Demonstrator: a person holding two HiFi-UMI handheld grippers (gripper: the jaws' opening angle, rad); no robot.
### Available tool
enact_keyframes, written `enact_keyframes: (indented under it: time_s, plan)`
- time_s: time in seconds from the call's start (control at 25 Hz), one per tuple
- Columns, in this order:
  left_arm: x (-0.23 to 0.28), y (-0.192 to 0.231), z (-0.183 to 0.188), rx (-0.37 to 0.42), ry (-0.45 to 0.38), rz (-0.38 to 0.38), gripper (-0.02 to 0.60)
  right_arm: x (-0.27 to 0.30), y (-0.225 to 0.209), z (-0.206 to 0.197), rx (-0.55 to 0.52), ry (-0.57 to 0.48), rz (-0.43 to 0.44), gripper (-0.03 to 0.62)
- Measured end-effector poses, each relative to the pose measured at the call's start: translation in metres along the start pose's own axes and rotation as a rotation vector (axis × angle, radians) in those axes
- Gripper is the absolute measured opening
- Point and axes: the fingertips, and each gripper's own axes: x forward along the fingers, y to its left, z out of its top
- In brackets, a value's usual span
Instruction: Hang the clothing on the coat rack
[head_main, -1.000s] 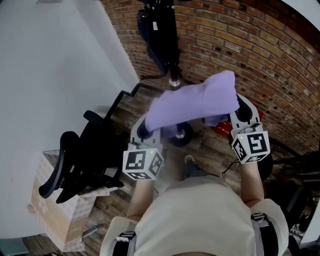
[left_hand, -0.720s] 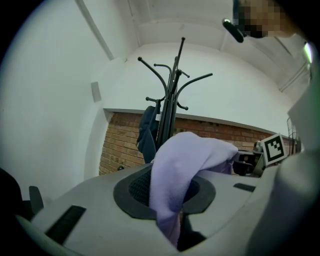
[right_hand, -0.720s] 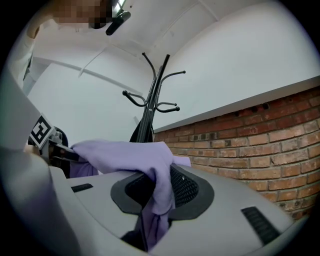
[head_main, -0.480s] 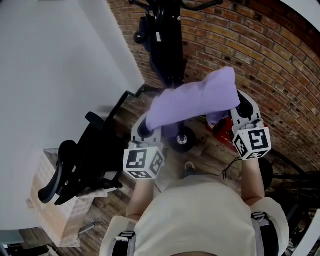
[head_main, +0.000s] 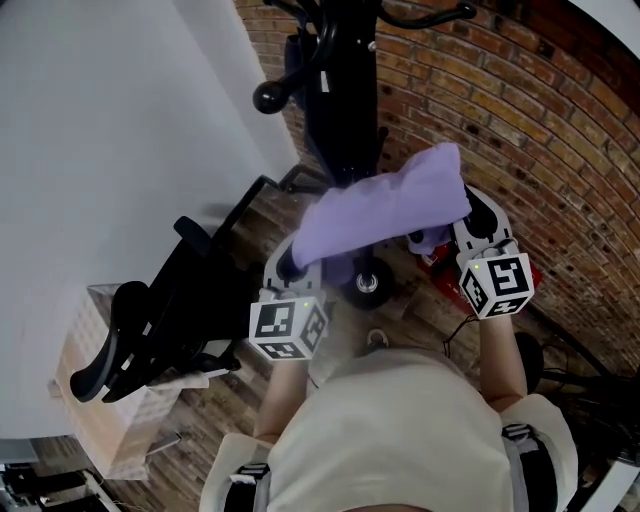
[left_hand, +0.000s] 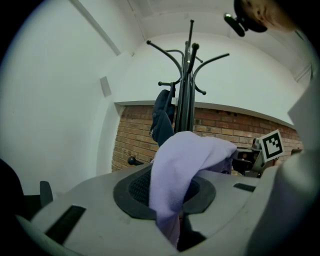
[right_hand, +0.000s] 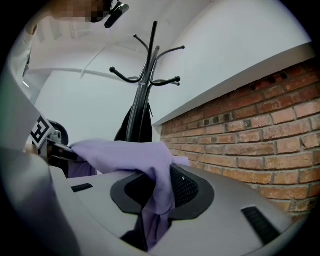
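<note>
The clothing (head_main: 385, 205) spans from the left gripper (head_main: 290, 258) at its 8 o'clock to the right gripper (head_main: 478, 214) at its 3. The coat rack (head_main: 345, 90) stands at 12, the brick wall (head_main: 540, 110) at 2, the chair (head_main: 160, 320) at 8, and the box (head_main: 95, 400) beyond the chair.

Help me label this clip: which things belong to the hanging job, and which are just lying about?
Job: lilac garment, coat rack, left gripper, right gripper.
Lying about: chair, cardboard box, dark coat on the rack.

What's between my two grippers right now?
The purple garment spans from the left gripper to the right gripper, pinched in both; the head view shows it.
</note>
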Motion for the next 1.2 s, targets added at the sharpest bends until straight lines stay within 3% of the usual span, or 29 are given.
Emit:
enact_keyframes:
  time_s: [0.56,0.84,1.2]
  plan:
    - [0.026,0.017,-0.059,-0.031,0.115,0.067,0.06,0.033,-0.007,-0.068,0.048,0.125,0.053,0.074]
    - [0.036,0.018,-0.093,-0.066,0.164,0.063,0.061,0.033,-0.003,-0.104,0.092,0.19,0.077,0.075]
    - [0.051,0.005,-0.14,-0.048,0.254,0.02,0.065,0.028,0.023,-0.144,0.143,0.258,0.127,0.074]
